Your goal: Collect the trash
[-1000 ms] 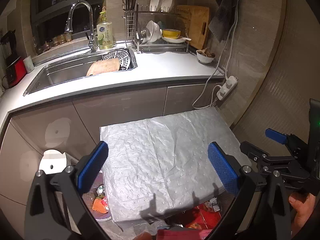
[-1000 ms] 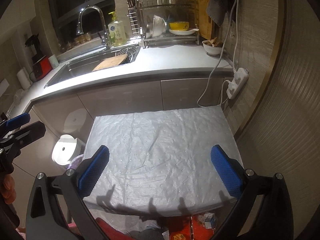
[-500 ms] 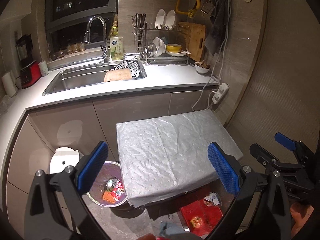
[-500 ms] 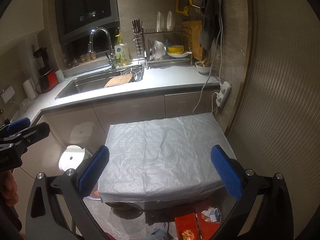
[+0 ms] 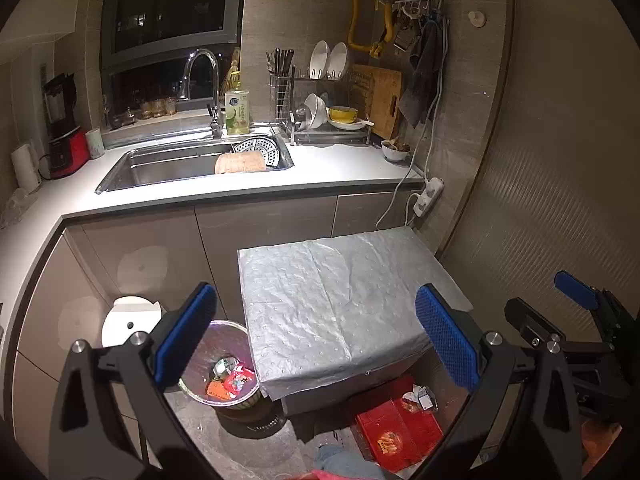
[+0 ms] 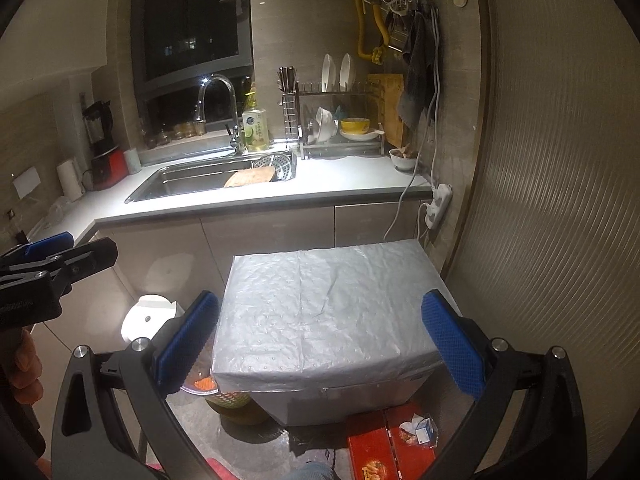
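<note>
A small bin [image 5: 208, 390] with a clear liner stands on the floor left of a low table [image 5: 340, 300] under a silver sheet. It holds colourful wrappers [image 5: 234, 380]. Crumpled wrappers [image 5: 420, 394] lie on a red box [image 5: 396, 428] below the table's front. My left gripper [image 5: 316, 340] is open and empty, high above the table and bin. My right gripper [image 6: 320, 344] is open and empty, also high above the table [image 6: 332, 304]. The bin [image 6: 212, 388] is partly hidden behind its left finger. The red box [image 6: 384, 448] and wrappers [image 6: 420, 428] show at the bottom.
A kitchen counter [image 5: 340, 168] with sink [image 5: 192, 164] and dish rack [image 5: 328, 120] runs behind the table. A white round lid [image 5: 128, 320] stands by the cabinets. A power strip [image 5: 428, 196] hangs on the right wall. The other gripper shows at each view's edge.
Both grippers have risen and pulled back from the table. The table looks smaller, and the bin and the red box on the floor have come into view. Both stay open.
</note>
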